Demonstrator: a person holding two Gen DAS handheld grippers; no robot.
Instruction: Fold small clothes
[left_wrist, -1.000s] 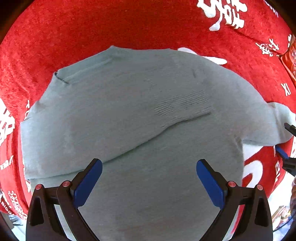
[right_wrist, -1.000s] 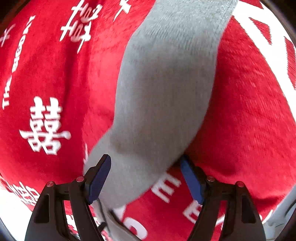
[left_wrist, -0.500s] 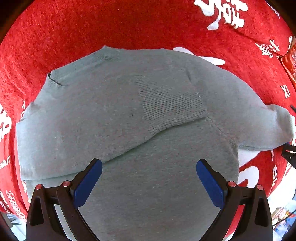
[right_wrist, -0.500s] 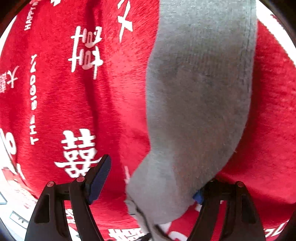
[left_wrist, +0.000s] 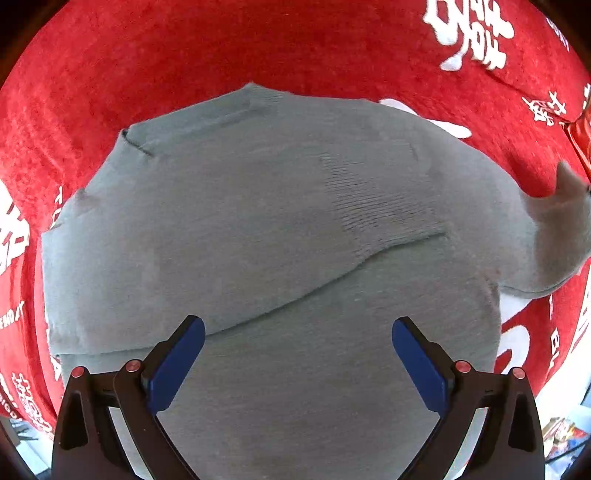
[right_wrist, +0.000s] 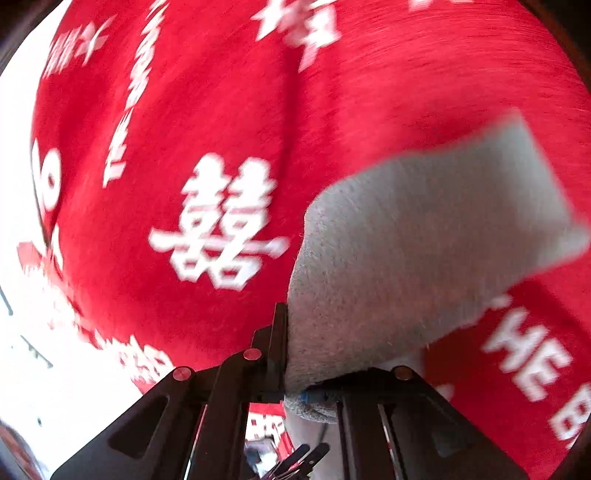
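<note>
Grey knit sweater (left_wrist: 280, 236) lay flat on a red cloth (left_wrist: 258, 48) printed with white characters, one sleeve already folded across its chest. Left hand-held gripper (left_wrist: 297, 363) hung straight over the sweater's lower body, blue pads (left_wrist: 177, 363) spread wide, nothing between them. At the sweater's far side from that fold, the other sleeve (right_wrist: 417, 266) was lifted off the cloth; right hand-held gripper (right_wrist: 295, 384) had just snapped closed and pinched the cuff. That view was blurred.
</note>
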